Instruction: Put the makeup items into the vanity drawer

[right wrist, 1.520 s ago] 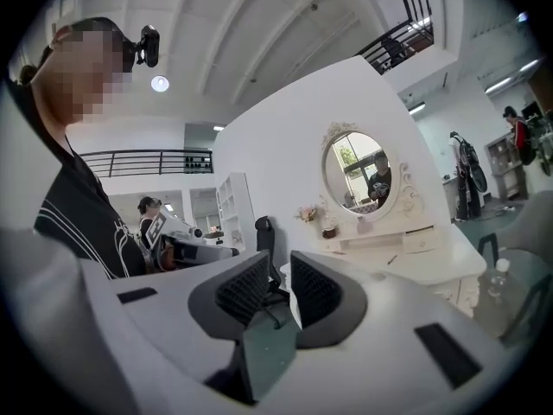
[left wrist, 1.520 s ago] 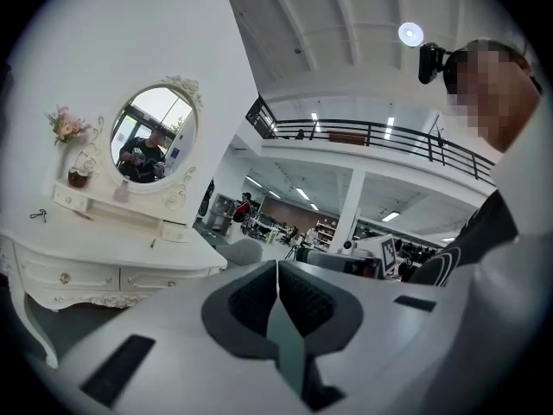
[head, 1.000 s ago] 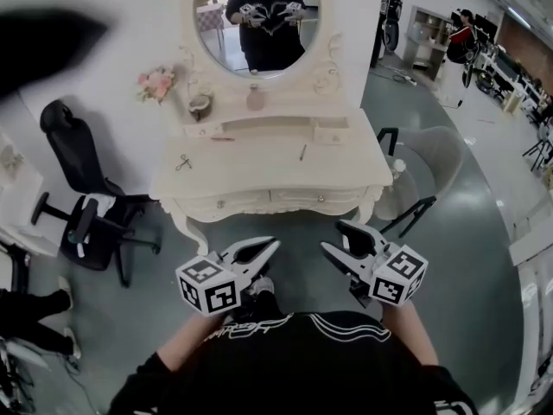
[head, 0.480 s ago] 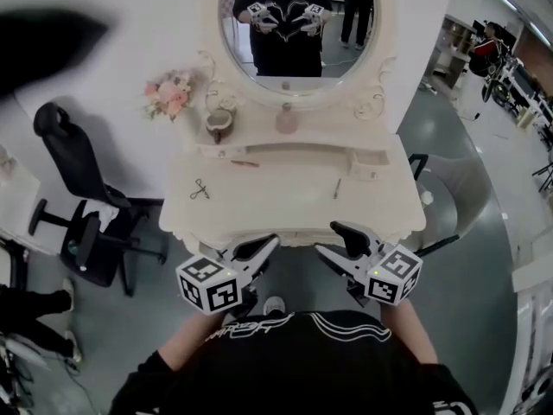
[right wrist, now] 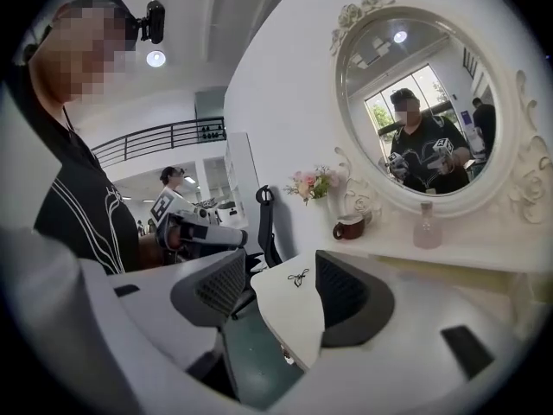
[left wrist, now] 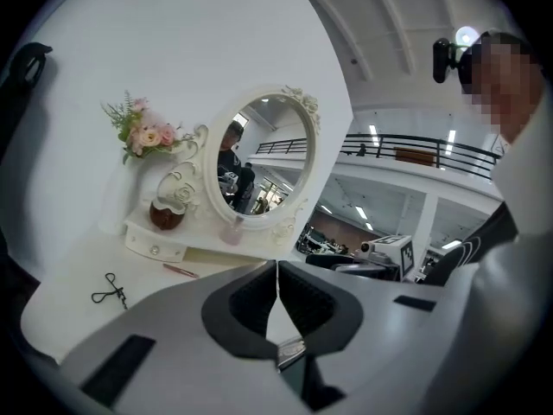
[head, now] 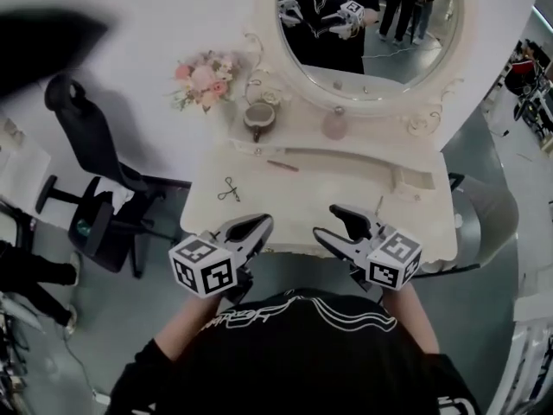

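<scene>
- Two grippers in play, side by side at the near edge of the counter (head: 320, 199), and neither one touches anything.
- Left gripper (head: 262, 223): its fingers (left wrist: 246, 299) are closed up tip to tip with nothing between them.
- Right gripper (head: 326, 223): its fingers (right wrist: 347, 296) have just been opening and now stand wide apart. There's only counter edge and floor in the gap, so nothing is held.
- I count three loose makeup items on the counter:
  - one eyelash curler (head: 229, 188) out on the left
  - one thin pink stick (head: 282, 165) further back, near the middle
  - one thin dark stick (head: 378, 205) on the right, just past the right gripper
- All three lie flat on top, well apart from each other, and none is in a drawer.
- Raised shelf at the back: one brown cup (head: 257, 119), one pink bottle (head: 335, 125) and one bunch of pink flowers (head: 205, 78) off its left end.
- One small drawer front with a knob (left wrist: 155, 249) sits under the cup, and it looks closed.
- One oval mirror (head: 371, 24) stands above the shelf, with the person and both grippers reflected in it.
- One black office chair (head: 95, 188) stands to the left of the vanity.
</scene>
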